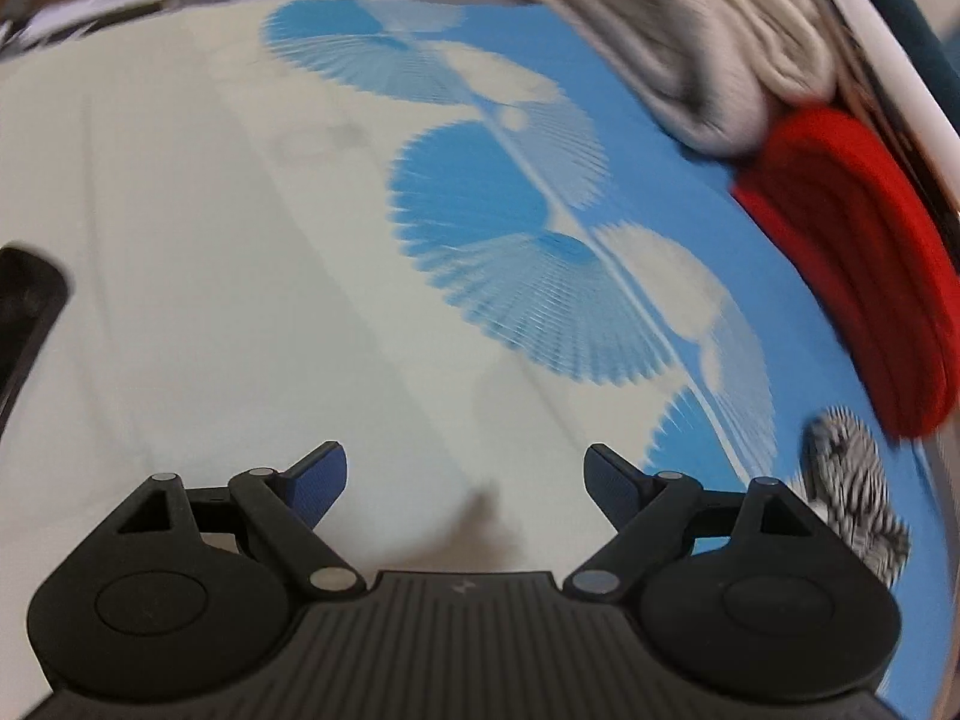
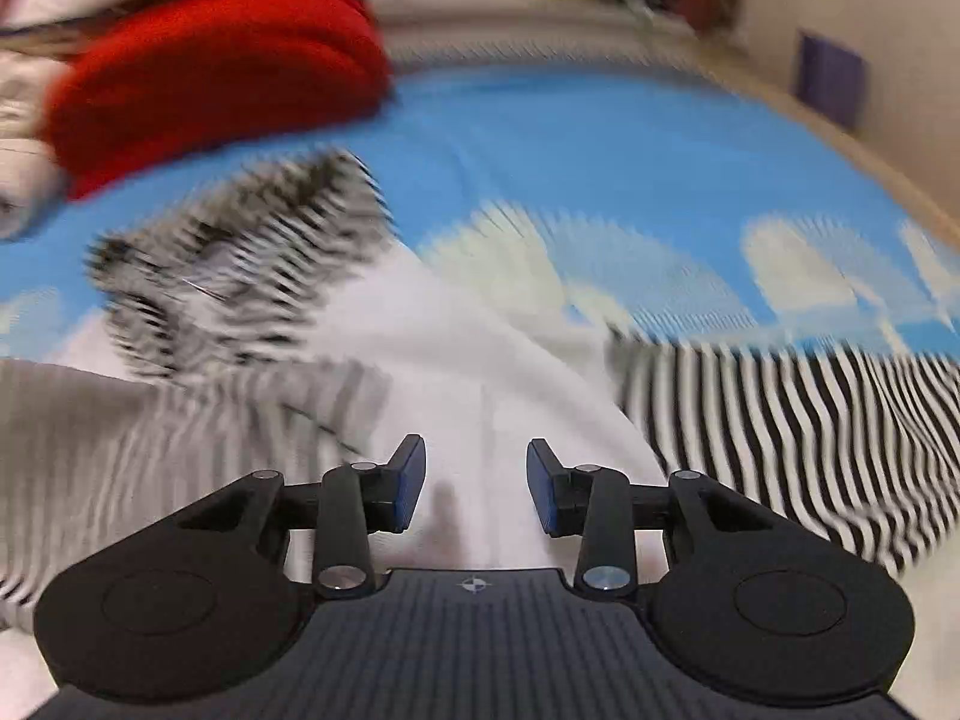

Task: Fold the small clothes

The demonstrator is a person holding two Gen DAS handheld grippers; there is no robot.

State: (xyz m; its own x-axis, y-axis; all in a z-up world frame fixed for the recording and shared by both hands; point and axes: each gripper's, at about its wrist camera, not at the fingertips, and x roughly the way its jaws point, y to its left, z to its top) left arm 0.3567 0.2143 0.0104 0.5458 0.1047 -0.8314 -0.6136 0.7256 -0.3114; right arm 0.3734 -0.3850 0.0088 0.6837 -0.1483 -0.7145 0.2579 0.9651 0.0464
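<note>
A black-and-white striped garment [image 2: 780, 420] lies spread on the blue and white patterned cloth [image 2: 600, 138], blurred by motion; a crumpled part of it [image 2: 240, 264] rises at the left, and a bit of it shows low at the right of the left wrist view as striped fabric [image 1: 852, 492]. My right gripper [image 2: 477, 489] hangs just above its pale middle, jaws partly apart with nothing between the pads. My left gripper [image 1: 465, 483] stands wide open over bare white cloth [image 1: 210, 300], holding nothing.
A folded red garment [image 1: 852, 252] and folded grey and beige clothes [image 1: 720, 54] are stacked along the right edge in the left wrist view; the red garment [image 2: 210, 78] sits far left in the right wrist view. A wall with a purple panel [image 2: 831, 84] lies beyond.
</note>
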